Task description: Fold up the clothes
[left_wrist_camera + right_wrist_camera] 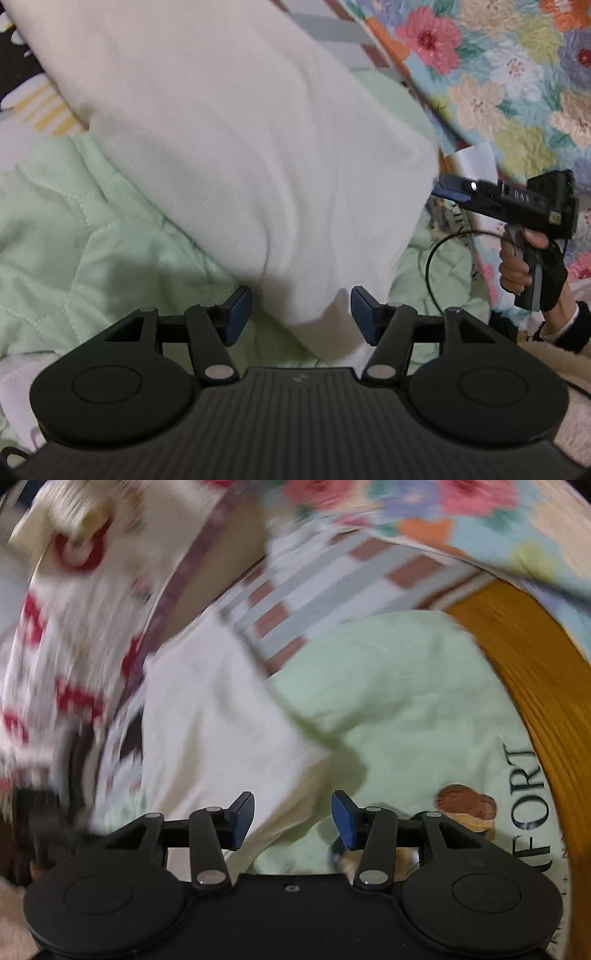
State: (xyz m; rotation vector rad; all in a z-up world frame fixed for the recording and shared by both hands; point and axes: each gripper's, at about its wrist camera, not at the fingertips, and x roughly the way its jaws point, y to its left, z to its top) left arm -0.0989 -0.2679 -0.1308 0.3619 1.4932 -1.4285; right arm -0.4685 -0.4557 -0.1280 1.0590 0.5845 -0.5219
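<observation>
A white garment [229, 140] lies in a thick fold across a pale green quilt [74, 229]. Its lower corner hangs down between the fingers of my left gripper [301, 315], which stands open with both blue pads clear of the cloth. My right gripper [441, 186] shows from the side at the garment's right corner, held by a gloved hand [532, 266]. In the right wrist view my right gripper [293, 819] is open above the garment's edge [207, 716] and the green quilt [399, 701]; nothing is pressed between its pads. That view is blurred.
A floral quilt [498, 74] covers the far right. A striped cloth [314, 590] lies behind the garment, a red-and-white patterned cloth [66, 635] at the left. A wooden edge [524, 657] curves along the right. A black cable [432, 258] loops beside the right gripper.
</observation>
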